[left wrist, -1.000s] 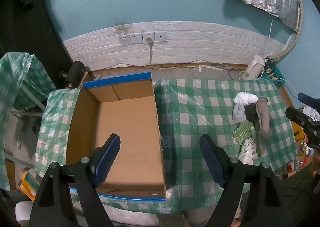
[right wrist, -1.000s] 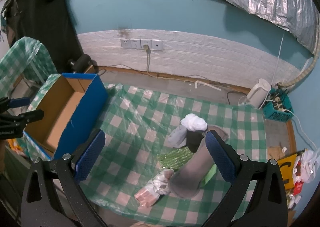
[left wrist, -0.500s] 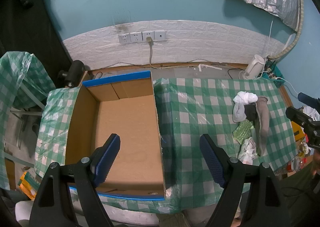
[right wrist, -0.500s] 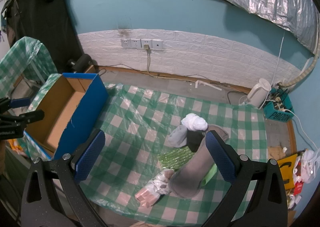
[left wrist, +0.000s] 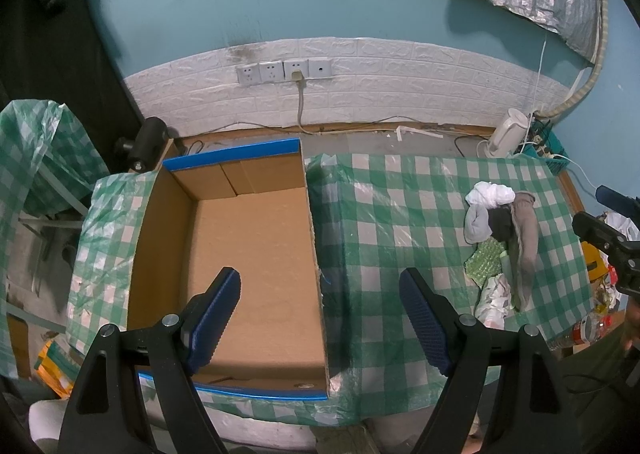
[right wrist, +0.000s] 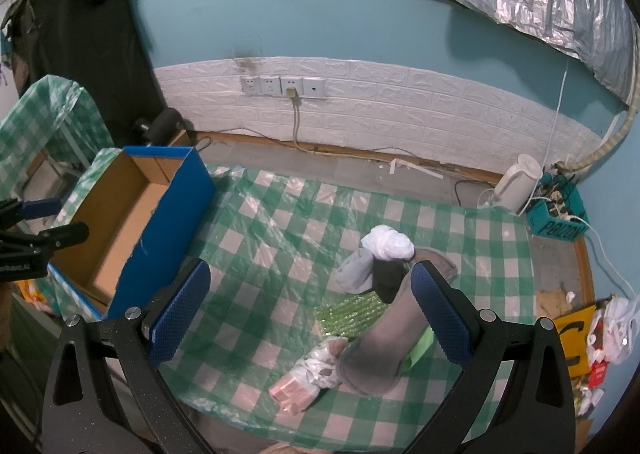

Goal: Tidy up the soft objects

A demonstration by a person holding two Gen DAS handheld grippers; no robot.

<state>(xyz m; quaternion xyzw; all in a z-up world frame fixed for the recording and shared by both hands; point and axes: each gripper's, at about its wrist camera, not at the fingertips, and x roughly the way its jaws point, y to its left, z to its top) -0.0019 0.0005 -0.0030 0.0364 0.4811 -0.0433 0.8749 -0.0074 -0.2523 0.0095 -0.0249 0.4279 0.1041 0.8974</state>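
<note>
An open cardboard box with blue rim (left wrist: 256, 238) sits empty at the table's left; it also shows in the right wrist view (right wrist: 132, 214). A pile of soft things lies at the right: a white bundle (right wrist: 390, 244), a grey sock (right wrist: 354, 274), a long brown-grey sock (right wrist: 384, 346), a green bubble sheet (right wrist: 350, 312), a wrapped pink packet (right wrist: 308, 378). The pile shows in the left wrist view (left wrist: 504, 238). My left gripper (left wrist: 320, 298) is open and empty above the box's near right wall. My right gripper (right wrist: 310, 302) is open and empty above the table, near the pile.
The table wears a green checked plastic cloth (right wrist: 280, 222). A white kettle (right wrist: 516, 184) and a teal basket with cables (right wrist: 558, 214) stand on the floor at the back right. Wall sockets (right wrist: 284, 86) are behind. Another checked cover (left wrist: 32, 158) hangs at the left.
</note>
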